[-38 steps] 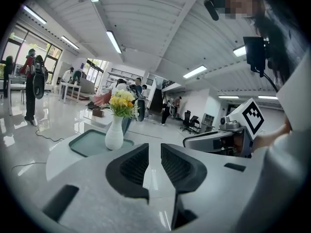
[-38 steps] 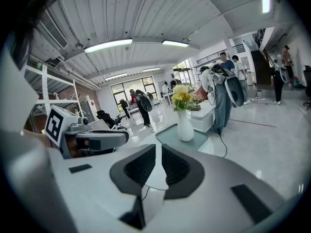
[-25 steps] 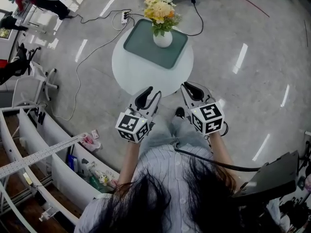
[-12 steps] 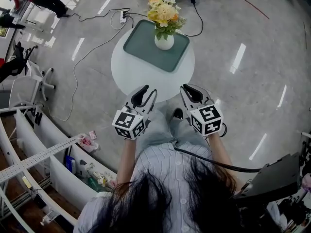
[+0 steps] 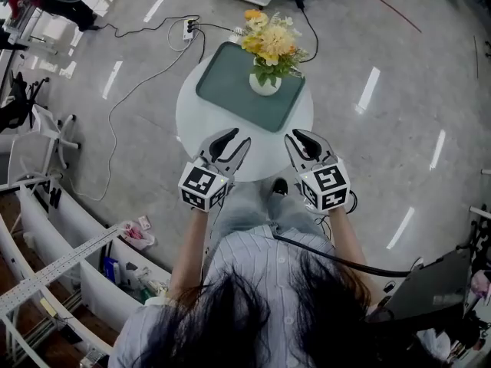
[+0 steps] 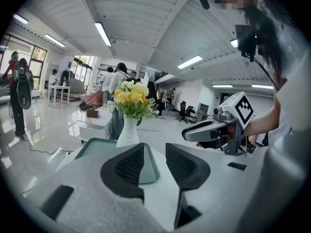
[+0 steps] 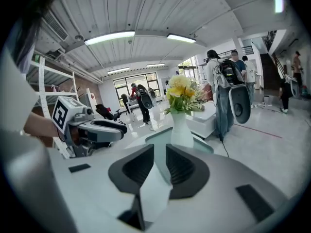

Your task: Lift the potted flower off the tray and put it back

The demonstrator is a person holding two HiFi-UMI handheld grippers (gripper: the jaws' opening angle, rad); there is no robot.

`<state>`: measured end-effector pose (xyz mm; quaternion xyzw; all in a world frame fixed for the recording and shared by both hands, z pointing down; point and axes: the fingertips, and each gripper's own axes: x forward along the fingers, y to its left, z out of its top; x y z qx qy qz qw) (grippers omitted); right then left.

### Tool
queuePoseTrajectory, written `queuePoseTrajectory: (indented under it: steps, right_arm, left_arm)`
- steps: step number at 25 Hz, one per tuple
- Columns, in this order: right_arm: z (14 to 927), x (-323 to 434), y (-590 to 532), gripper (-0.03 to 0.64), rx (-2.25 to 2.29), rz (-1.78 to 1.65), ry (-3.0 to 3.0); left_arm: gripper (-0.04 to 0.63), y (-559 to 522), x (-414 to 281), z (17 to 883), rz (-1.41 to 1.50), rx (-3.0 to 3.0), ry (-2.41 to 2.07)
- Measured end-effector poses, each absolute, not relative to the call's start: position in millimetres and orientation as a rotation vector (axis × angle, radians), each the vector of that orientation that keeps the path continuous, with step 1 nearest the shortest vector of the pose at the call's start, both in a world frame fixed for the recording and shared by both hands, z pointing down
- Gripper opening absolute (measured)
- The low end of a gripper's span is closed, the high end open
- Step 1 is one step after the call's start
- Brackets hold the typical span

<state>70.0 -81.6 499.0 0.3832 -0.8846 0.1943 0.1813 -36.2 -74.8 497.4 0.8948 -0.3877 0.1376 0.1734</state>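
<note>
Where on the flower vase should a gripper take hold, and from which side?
Grip the white vase on its bare body below the neck, coming in level from the person's side of the table, jaws to its left and right. It stands upright on the green tray, and the bouquet overhangs its mouth, so a reach from above would likely crush blooms.

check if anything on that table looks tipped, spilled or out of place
Nothing stands out. The potted flower stands upright on the green tray, by its far right edge, and the tray lies flat on the round white table. No spill or damage shows. The left gripper and right gripper hold nothing.
</note>
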Motion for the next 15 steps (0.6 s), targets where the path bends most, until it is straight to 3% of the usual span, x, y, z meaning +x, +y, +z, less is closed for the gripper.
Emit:
queuePoseTrajectory:
  steps: [15]
  right_arm:
    - [564.3,52.1,-160.3,0.063,0.976,0.516,-2.453]
  left_arm:
    - [0.143,-175.6,-49.9,560.3,0.573,2.659,-0.853]
